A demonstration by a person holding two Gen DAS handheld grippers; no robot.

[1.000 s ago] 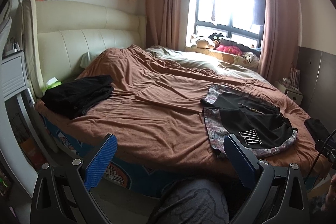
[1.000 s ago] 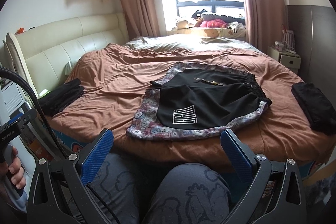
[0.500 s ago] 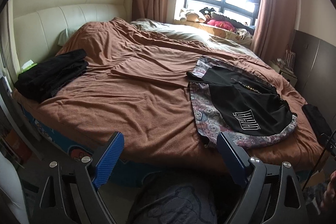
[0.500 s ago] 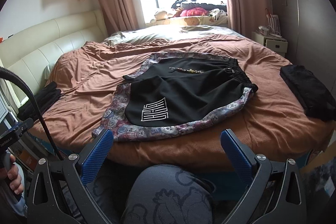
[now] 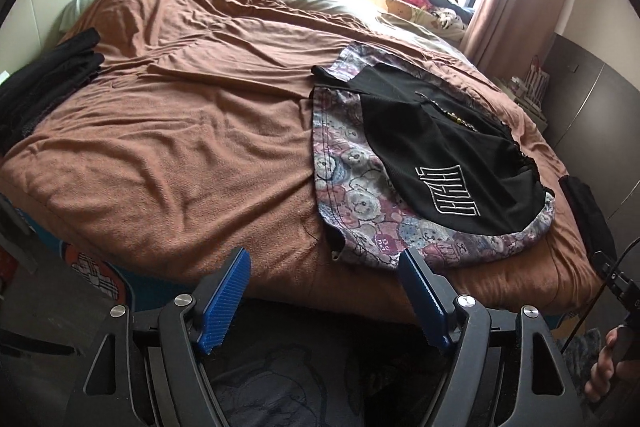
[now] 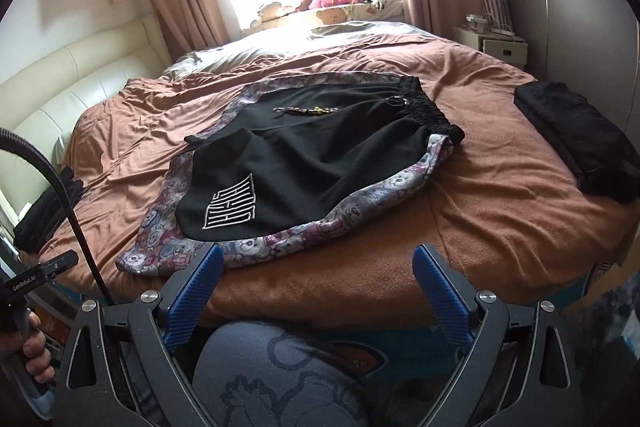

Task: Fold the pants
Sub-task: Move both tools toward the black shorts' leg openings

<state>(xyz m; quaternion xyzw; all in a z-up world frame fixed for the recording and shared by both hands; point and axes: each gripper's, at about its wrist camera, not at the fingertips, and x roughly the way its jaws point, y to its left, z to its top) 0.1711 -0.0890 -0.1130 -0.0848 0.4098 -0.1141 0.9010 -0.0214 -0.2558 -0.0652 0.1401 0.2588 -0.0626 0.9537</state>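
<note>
Right wrist view shows both closing, empty tongs [image 6: 316, 269] [image 5: 326, 273] short of the pants [image 6: 320, 163] on the bed [image 6: 500, 219]; pinching blanket with hem could drag both.

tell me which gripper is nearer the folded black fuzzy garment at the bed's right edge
Right. The right gripper faces the bed with the folded black fuzzy garment just to its right; the left gripper sits further left, the garment at its view's far edge.

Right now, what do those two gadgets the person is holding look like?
Both the left gripper and right gripper are black angular frames with silver bolts and two fingers faced in ribbed blue pads. A black cable trails from the left one, labelled GenRobot.AI.
</note>
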